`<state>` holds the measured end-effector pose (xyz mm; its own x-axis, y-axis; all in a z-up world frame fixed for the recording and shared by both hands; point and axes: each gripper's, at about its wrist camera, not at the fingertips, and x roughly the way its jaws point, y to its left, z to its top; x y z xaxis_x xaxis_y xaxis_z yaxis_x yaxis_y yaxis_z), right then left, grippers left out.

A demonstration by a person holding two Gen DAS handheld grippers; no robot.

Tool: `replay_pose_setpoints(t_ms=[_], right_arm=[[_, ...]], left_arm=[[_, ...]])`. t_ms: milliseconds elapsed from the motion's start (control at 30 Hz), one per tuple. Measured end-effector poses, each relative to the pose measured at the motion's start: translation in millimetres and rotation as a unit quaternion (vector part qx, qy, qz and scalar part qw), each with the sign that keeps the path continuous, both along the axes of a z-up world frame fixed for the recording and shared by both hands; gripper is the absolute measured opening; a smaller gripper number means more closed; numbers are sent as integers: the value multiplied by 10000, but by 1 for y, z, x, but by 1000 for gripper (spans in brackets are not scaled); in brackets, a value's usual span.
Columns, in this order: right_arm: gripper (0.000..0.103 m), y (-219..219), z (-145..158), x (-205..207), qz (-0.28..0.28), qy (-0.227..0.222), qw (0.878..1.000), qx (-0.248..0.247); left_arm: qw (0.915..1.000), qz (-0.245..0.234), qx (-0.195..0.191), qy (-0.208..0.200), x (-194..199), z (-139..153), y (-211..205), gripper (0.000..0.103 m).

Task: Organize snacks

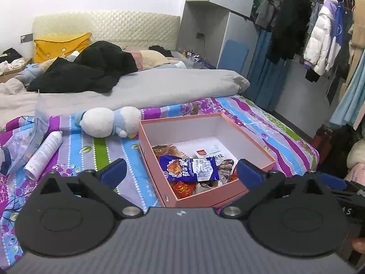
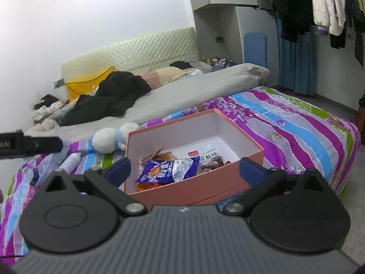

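Observation:
A pink cardboard box [image 1: 206, 196] with white inner walls sits on the striped bedspread; it also shows in the right wrist view [image 2: 198, 188]. Inside lie several snack packets, with a blue packet [image 1: 190, 167] [image 2: 167, 167] on top and a white packet [image 1: 216, 154] [image 2: 209, 156] behind it. My left gripper [image 1: 181, 171] is open and empty, hovering above the box's near side. My right gripper [image 2: 184, 167] is open and empty, just in front of the box's near wall. Part of the left gripper's body [image 2: 29, 146] shows at the left edge of the right wrist view.
A white and blue plush toy [image 1: 107, 121] [image 2: 111, 138] lies left of the box. A white spray can [image 1: 44, 154] [image 2: 71, 159] and a clear plastic bag [image 1: 32, 132] lie further left. A grey duvet [image 1: 148, 86] and black clothes [image 1: 86, 68] lie behind. Hanging clothes [image 1: 319, 34] fill the right.

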<state>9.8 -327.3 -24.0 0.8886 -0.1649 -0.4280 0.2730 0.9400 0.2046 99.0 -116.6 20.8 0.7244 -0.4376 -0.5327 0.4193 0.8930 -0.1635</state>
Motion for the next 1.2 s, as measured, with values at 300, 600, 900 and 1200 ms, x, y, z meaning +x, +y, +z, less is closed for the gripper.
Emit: replay_pose_setpoints(t_ms=[300, 600, 900, 1200], right_arm=[[103, -2, -1, -3, 11, -5, 10000, 42], [103, -4, -3, 0, 31, 24, 9999, 105], [103, -4, -8, 3, 50, 131, 9998, 154], [103, -2, -8, 3, 77, 130, 9998, 162]], left_arm=[[9998, 79, 179, -48, 2, -1, -5, 103], [9992, 248, 321, -31, 5, -1, -5, 103], [9988, 255, 412, -48, 3, -7, -5, 103], [9991, 243, 350, 2, -1, -12, -3, 103]])
